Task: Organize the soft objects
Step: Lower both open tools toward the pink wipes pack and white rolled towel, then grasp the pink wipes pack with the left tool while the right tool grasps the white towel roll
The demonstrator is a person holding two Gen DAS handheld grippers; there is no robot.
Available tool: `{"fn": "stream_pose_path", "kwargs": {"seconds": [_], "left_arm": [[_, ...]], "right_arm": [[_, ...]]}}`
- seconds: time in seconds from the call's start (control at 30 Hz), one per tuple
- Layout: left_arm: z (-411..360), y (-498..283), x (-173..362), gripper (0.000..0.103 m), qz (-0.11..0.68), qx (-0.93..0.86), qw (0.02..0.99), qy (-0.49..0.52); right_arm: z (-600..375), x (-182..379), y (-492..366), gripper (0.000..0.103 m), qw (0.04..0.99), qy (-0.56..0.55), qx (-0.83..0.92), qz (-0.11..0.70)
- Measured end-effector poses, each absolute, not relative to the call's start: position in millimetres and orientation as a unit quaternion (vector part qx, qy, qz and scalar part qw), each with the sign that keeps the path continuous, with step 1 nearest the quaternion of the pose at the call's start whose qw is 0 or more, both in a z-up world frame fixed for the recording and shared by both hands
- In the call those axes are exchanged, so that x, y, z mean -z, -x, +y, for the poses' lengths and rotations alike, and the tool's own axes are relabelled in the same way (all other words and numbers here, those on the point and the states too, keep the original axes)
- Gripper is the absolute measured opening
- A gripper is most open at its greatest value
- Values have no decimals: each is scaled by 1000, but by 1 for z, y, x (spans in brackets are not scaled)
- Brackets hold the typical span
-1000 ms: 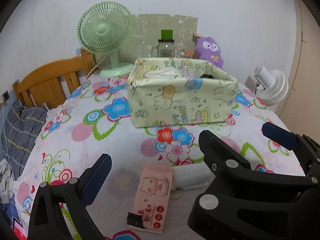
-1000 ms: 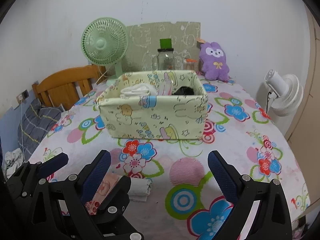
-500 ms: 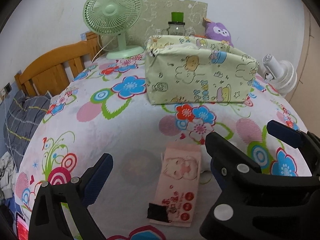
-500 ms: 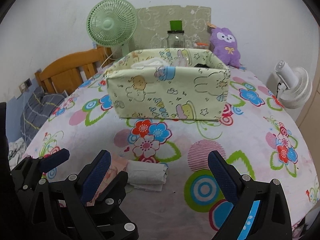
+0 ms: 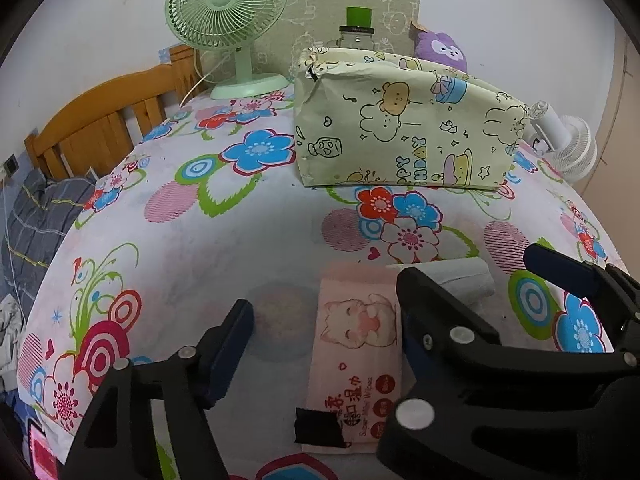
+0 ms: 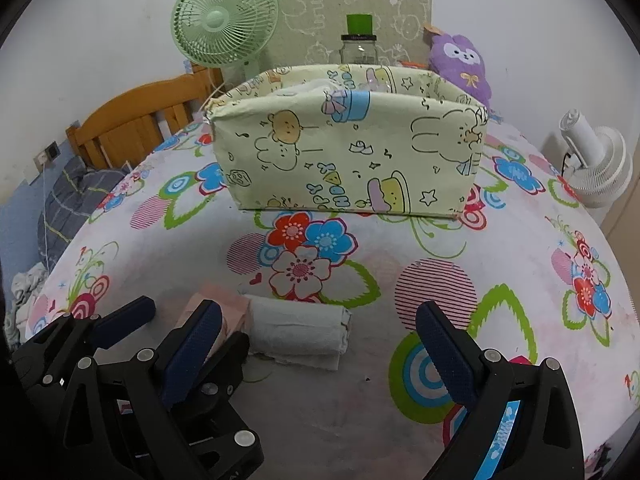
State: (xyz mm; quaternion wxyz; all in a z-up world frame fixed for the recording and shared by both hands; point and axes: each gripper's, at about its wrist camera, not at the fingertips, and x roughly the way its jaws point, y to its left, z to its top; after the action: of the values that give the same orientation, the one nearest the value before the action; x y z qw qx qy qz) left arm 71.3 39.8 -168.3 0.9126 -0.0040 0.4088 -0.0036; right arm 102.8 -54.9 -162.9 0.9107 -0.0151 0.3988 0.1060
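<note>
Wipes pack [image 5: 354, 364] btwn open left gripper [image 5: 324, 344] fingers

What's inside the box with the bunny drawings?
Over the rim of the box, the right wrist view shows something white and crumpled near the back left. The front wall hides everything lower down, so the rest of the inside cannot be seen.
</note>
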Motion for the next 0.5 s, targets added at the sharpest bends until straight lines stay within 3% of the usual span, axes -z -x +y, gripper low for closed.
{"fn": "stream_pose_path", "kwargs": {"seconds": [0.17, 0.5], "left_arm": [[39, -75, 168, 65, 404, -3, 915, -1], [44, -72, 167, 70, 413, 6, 911, 8]], "right_arm": [[-57, 167, -110, 99, 907, 2, -103, 410], [-55, 167, -111, 99, 906, 4, -100, 412]]}}
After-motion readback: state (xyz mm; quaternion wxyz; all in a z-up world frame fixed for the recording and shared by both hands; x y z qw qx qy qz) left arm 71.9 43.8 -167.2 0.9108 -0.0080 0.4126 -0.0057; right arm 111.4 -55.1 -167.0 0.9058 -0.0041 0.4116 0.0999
